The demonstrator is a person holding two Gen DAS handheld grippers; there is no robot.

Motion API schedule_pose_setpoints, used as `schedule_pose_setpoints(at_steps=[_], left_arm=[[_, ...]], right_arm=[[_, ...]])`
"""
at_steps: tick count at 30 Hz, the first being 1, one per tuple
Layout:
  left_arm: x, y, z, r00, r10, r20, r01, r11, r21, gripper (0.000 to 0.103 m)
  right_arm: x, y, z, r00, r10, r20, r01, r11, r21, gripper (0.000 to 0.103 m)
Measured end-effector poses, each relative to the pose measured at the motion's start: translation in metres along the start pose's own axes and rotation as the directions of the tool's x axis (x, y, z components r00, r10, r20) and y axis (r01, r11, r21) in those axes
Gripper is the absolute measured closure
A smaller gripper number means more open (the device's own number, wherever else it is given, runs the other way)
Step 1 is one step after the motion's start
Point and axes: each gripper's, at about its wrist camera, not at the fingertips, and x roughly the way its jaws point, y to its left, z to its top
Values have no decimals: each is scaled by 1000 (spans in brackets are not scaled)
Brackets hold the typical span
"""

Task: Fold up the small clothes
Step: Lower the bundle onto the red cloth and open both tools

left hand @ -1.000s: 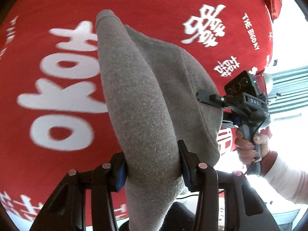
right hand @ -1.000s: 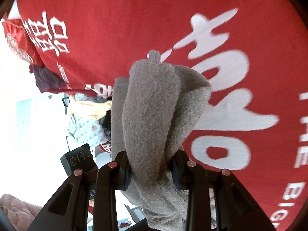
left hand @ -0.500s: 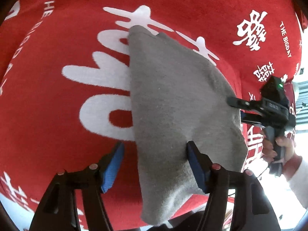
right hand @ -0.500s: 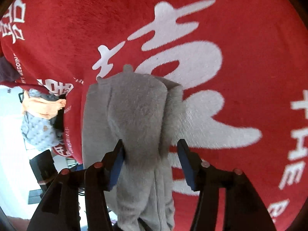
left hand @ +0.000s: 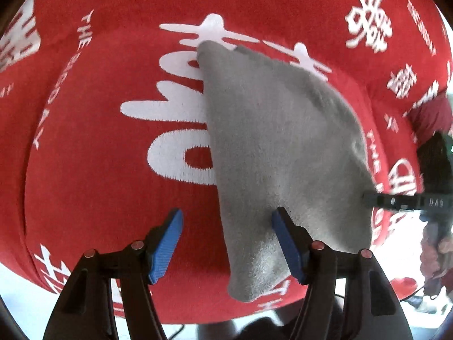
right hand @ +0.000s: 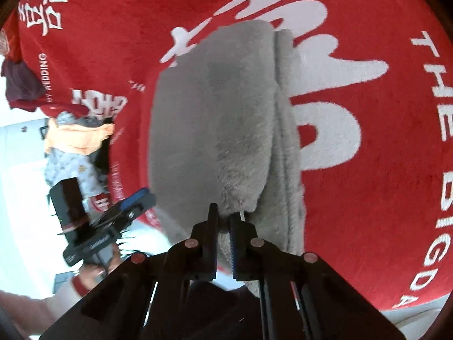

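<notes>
Grey garment (left hand: 283, 153), folded, on red printed cloth (left hand: 99, 170). Left gripper (left hand: 226, 235): jaws spread, released. Right gripper (right hand: 223, 221): just closed, clenched on garment edge.

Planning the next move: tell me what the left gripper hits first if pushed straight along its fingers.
Probably the grey fleece garment, lying between the open left gripper's fingers on the red printed cloth. Its left pad would meet the red cloth; depth is uncertain.

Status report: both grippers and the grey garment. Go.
Left gripper open, clear of cloth. Right gripper shut on grey fleece garment, folded flat on red printed blanket. Nothing obstructing.
</notes>
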Motion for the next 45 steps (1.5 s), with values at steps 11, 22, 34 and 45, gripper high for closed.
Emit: schedule_pose_setpoints(at_steps=[11,22,34,45], left_arm=[[-6,-8,-12,999,31,-14,-31,1000,-2,36],[-32,-18,-23,999,46,6,-46,999,-2,36],[-57,-30,-31,994,104,15,-104,994,32,11],[-110,-37,-29,981,178,81,-180,984,18,11]], right_arm=[[-12,-31,-25,998,-38,48,33,994,100,95],[-36,-22,-43,989,-137,61,129,984,126,95],[-42,26,-54,972,-226,57,223,973,65,95],[-75,103,-64,899,-386,207,404,913,-51,11]])
